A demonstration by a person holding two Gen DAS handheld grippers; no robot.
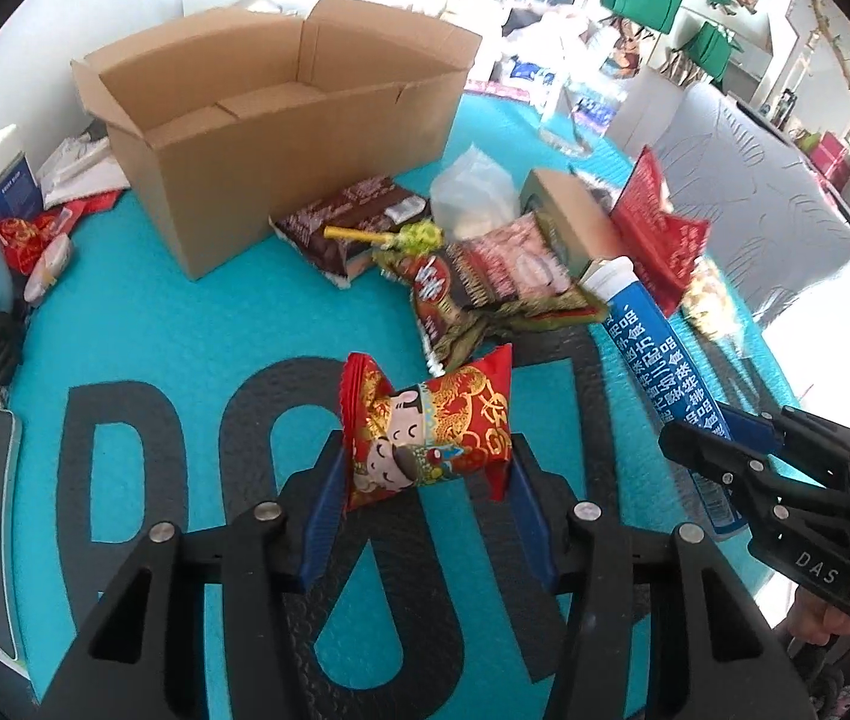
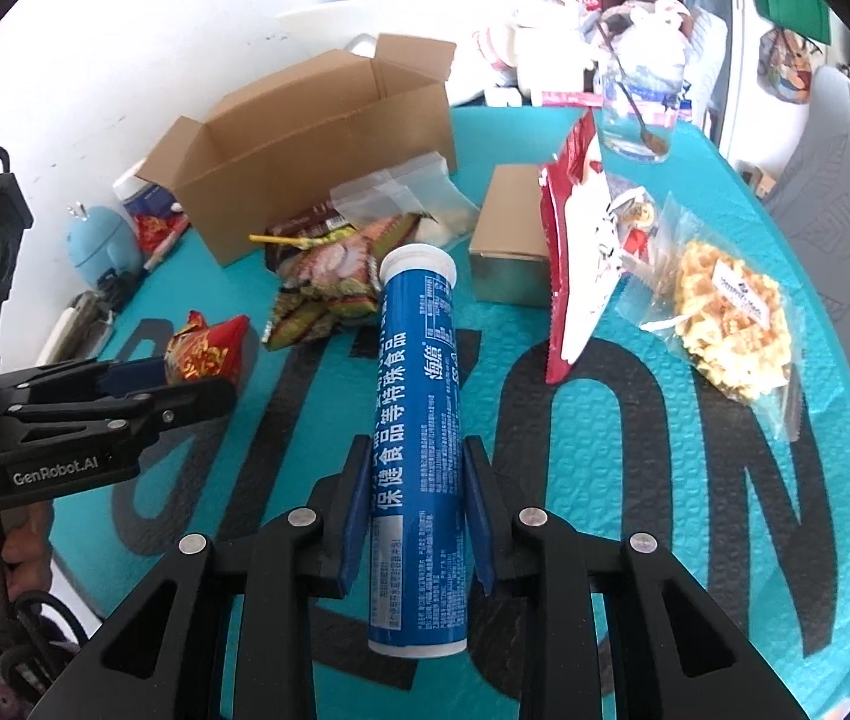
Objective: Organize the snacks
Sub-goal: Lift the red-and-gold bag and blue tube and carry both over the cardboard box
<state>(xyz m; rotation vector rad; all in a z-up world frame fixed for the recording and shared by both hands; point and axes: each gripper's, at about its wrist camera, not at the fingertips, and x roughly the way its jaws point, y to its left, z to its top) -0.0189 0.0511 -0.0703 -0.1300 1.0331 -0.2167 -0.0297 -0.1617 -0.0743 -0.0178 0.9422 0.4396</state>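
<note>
While the left tongs (image 1: 425,462) clamp the red snack packet (image 1: 428,432) and the right tongs (image 2: 416,510) clamp the blue tube (image 2: 419,438) lengthwise, the open cardboard box (image 1: 281,138) lies ahead, nearer the left hand

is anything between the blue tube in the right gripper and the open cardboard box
Yes. A heap of snack packets and a clear plastic bag lie directly between the blue tube, held by the right gripper, and the cardboard box. The box's open top looks unobstructed from above.
</note>
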